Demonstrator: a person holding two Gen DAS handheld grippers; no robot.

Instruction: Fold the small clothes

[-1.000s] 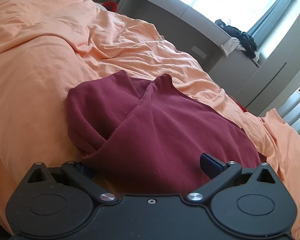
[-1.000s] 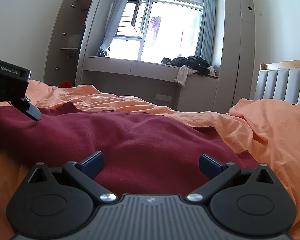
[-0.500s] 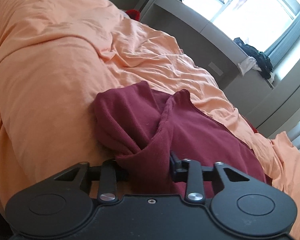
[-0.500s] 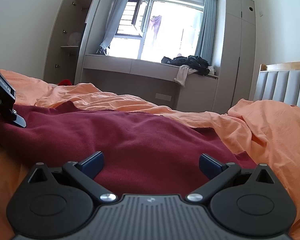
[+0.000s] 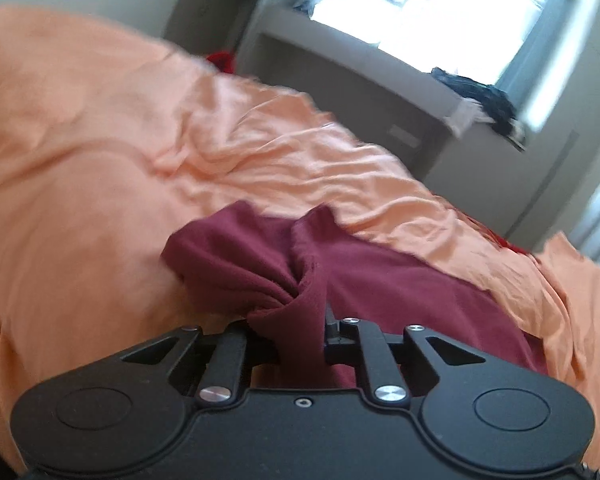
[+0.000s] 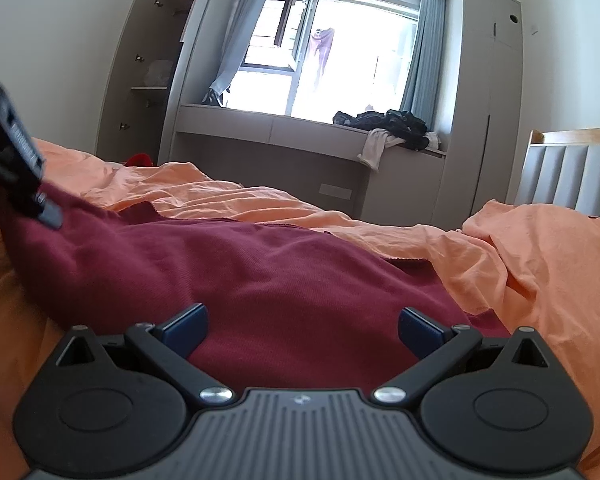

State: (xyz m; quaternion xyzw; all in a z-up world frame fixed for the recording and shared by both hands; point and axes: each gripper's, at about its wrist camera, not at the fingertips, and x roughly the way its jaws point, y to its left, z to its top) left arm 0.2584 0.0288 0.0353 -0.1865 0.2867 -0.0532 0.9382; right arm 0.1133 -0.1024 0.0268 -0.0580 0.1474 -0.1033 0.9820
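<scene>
A dark red garment (image 5: 380, 284) lies spread on an orange bed cover (image 5: 100, 160). My left gripper (image 5: 300, 340) is shut on a bunched fold at the garment's left edge and lifts it slightly. In the right wrist view the same garment (image 6: 260, 272) lies flat across the bed. My right gripper (image 6: 302, 326) is open with its blue fingertips (image 6: 186, 322) just above the near edge of the cloth, holding nothing. The left gripper shows at the far left of that view (image 6: 16, 172), pulling the cloth up.
The orange cover (image 6: 540, 260) is rumpled around the garment. A grey window bench (image 6: 300, 136) with a pile of dark clothes (image 6: 392, 124) stands behind the bed. A padded headboard (image 6: 572, 176) is at the right, an open wardrobe (image 6: 148, 80) at the left.
My left gripper closed on the garment's left edge and pulled it up and leftward, bunching the cloth. The right gripper stayed open and still.
</scene>
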